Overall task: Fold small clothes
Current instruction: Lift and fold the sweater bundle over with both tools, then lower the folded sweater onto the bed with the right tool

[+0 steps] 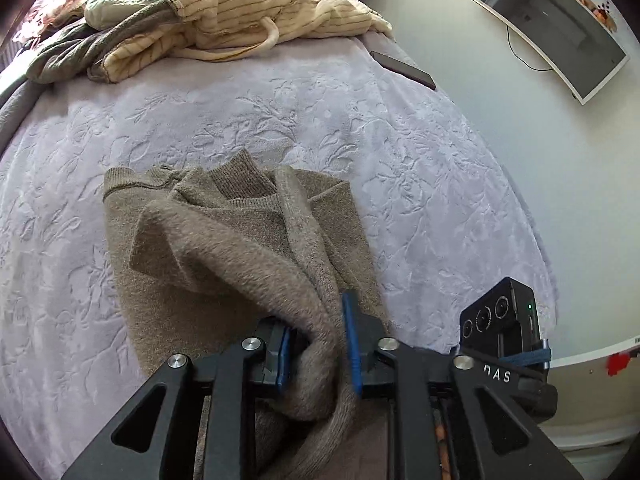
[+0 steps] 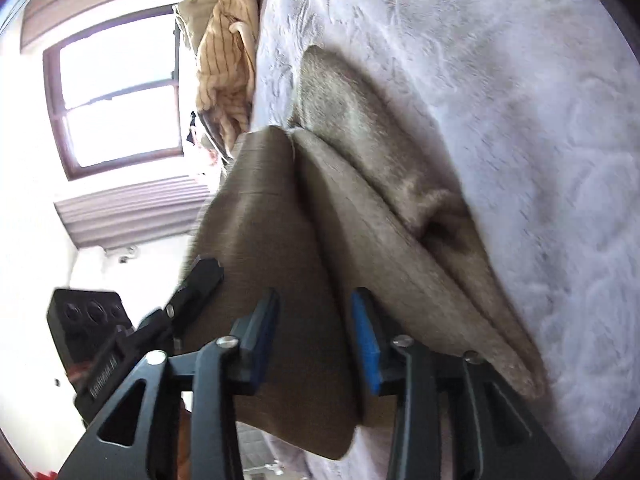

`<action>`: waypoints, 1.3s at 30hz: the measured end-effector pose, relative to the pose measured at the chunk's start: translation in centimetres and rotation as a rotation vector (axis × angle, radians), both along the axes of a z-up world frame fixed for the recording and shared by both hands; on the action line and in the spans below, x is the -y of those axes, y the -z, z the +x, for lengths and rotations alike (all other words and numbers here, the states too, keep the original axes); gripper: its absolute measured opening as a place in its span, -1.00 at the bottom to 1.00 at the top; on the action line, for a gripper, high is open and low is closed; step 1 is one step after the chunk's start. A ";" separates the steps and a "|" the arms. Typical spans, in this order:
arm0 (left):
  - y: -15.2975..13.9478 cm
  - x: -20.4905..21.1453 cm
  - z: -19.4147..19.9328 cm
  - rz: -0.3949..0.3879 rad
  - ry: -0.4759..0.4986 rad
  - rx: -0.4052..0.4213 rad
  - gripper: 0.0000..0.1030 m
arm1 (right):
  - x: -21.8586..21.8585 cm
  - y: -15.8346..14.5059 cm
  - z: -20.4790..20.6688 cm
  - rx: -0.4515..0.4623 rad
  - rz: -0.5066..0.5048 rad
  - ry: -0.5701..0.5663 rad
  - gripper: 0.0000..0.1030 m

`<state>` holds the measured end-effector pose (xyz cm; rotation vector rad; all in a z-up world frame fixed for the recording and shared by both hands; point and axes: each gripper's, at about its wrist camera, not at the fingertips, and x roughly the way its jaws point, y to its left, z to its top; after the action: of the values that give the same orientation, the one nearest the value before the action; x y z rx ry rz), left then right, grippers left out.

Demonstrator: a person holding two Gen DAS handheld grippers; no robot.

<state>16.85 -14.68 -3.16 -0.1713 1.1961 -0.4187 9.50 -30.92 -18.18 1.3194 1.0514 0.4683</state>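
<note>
left tongs: angled down, spread around sweater | right tongs: rolled, spread

Black hand-held gripper, blue pads (silver screws).

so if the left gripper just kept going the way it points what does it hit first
Most likely the brown sweater: a fold of it already hangs between the fingers of the left gripper, and the rest lies straight ahead on the lilac bedspread. The bedspread would come just beneath it; how far off is unclear.
</note>
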 end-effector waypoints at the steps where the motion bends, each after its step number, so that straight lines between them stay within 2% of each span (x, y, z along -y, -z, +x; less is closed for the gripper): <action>1: 0.0 0.4 0.1 -0.004 0.001 0.003 0.15 | 0.0 0.1 0.3 0.001 0.022 0.010 -0.07; 3: -0.6 1.3 -0.1 -0.009 0.006 0.043 0.20 | -0.3 0.6 2.1 -0.004 0.075 0.038 -0.04; 5: -1.3 1.5 -0.3 -0.019 0.006 0.069 0.20 | 0.3 1.2 2.2 -0.020 0.133 0.068 -0.04; 8: -2.3 -0.2 -1.0 0.007 -0.025 0.113 0.20 | 0.8 1.8 2.8 -0.031 0.201 0.087 0.02; 10: -2.7 -2.3 -1.5 0.038 -0.057 0.134 0.20 | 1.7 2.0 1.8 -0.032 0.236 0.085 0.06; 15: -1.2 -7.6 -2.0 0.108 -0.174 0.099 0.20 | 2.3 2.3 1.4 -0.037 0.260 0.072 0.13; 19: 1.9 -8.1 -1.4 0.144 -0.178 0.029 0.20 | 2.4 1.7 1.5 -0.011 0.286 0.077 0.25; 26: 4.2 -3.2 3.1 0.065 -0.138 0.014 0.20 | 2.6 -0.4 2.7 0.048 0.189 -0.018 0.28; 31: 2.5 -2.7 5.6 0.018 -0.188 0.057 0.20 | 3.1 -1.1 3.2 0.066 0.119 -0.076 0.31; 35: 1.6 -4.1 5.1 0.102 -0.206 0.094 0.20 | 2.9 -1.4 3.9 0.067 0.040 -0.108 0.31; 39: 2.8 -7.1 2.3 0.190 -0.233 0.078 0.20 | 2.3 -2.9 6.0 0.108 -0.083 -0.165 0.26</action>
<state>19.13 -7.59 -5.92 -0.1268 1.1178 -0.1060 15.45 -33.20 -15.27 1.1265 1.0829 0.6062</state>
